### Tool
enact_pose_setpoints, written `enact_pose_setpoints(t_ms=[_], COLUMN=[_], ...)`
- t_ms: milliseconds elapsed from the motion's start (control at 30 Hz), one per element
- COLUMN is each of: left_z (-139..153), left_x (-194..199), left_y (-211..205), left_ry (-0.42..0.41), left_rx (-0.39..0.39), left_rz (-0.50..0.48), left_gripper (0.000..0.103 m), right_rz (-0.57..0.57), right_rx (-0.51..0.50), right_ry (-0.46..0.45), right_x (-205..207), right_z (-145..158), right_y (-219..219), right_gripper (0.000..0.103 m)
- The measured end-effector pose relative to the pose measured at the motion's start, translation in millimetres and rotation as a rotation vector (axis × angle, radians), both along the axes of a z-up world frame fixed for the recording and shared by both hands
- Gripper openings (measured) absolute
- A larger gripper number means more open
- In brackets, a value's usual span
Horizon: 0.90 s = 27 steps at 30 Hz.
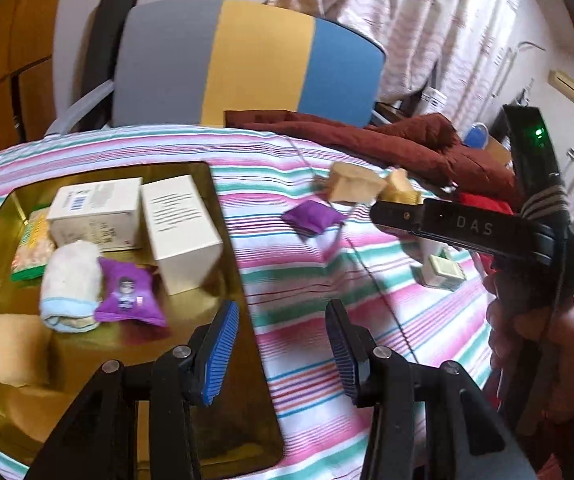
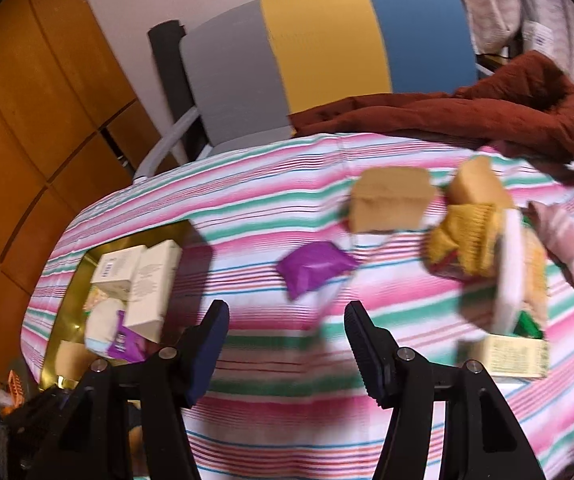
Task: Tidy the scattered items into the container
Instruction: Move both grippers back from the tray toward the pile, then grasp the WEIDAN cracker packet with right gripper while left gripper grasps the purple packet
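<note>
A gold tray (image 1: 223,208) lies on the striped cloth at the left and holds two white boxes (image 1: 179,232), a rolled towel (image 1: 71,284), a purple packet (image 1: 129,294), a snack bag and a sponge. It also shows in the right wrist view (image 2: 67,320). My left gripper (image 1: 283,350) is open and empty above the tray's right edge. My right gripper (image 2: 287,350) is open and empty, just short of a loose purple packet (image 2: 313,268), which also shows in the left wrist view (image 1: 311,216). Beyond lie tan sponges (image 2: 391,198), a yellow cloth (image 2: 467,240) and a pale box (image 2: 507,356).
A brown jacket (image 1: 387,136) lies along the far right of the table. A grey, yellow and blue chair (image 1: 247,64) stands behind it. The right gripper's body (image 1: 467,232) and the hand holding it fill the right side of the left wrist view.
</note>
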<state>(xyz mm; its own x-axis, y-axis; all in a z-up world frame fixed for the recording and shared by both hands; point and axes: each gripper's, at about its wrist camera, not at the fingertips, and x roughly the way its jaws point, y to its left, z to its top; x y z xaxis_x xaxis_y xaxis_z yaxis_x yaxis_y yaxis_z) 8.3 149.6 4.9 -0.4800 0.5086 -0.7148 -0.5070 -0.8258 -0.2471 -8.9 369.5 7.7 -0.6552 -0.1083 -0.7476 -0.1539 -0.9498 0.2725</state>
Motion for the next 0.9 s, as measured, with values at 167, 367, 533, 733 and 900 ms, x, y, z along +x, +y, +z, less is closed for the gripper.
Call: enact_pose_setpoints(t_ms=[167, 367, 533, 733, 900], left_z=[0, 0, 0, -5, -6], left_x=[7, 13, 17, 14, 11], left_y=[14, 32, 43, 54, 65], left_ry=[0.004, 0.007, 0.018, 0.000, 0.008], left_rx=[-0.009, -0.024, -0.046, -0.066, -0.093], left_rz=[-0.039, -0.090, -0.115, -0.127, -0.146], left_gripper=[0.046, 0.046, 0.046, 0.048, 0.049], right_rz=[-0.084, -0.198, -0.307, -0.362, -0.360], right_rx=[0.022, 0.032, 0.049, 0.019, -0.059], right_ry=[-0.020, -0.023, -0.035, -0.075, -0.115], right_x=[19, 34, 42, 33, 13], right_z=[-6, -7, -8, -22, -48], right_y=[50, 107, 150, 192, 206], right_gripper=[0.062, 0.062, 0.062, 0.062, 0.062])
